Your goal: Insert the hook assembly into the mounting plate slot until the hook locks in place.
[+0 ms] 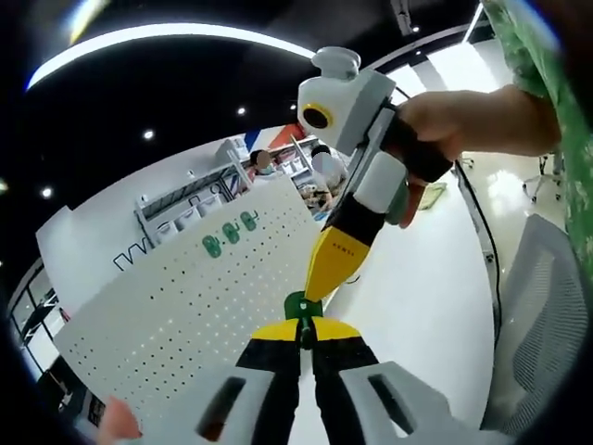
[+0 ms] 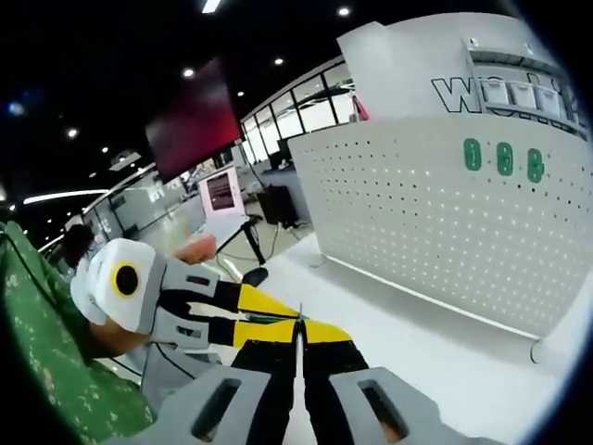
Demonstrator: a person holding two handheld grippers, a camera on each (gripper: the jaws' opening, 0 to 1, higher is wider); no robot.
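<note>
Hook (image 1: 298,306) pinched by both tools beside pegboard (image 1: 185,306).

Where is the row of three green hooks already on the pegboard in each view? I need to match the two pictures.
Left gripper view: the three green hooks sit left of centre, near the upper edge of the tilted white pegboard.
Right gripper view: the three green hooks sit at upper right, high on the upright pegboard.
Shared landmark: the white perforated pegboard itself.
</note>
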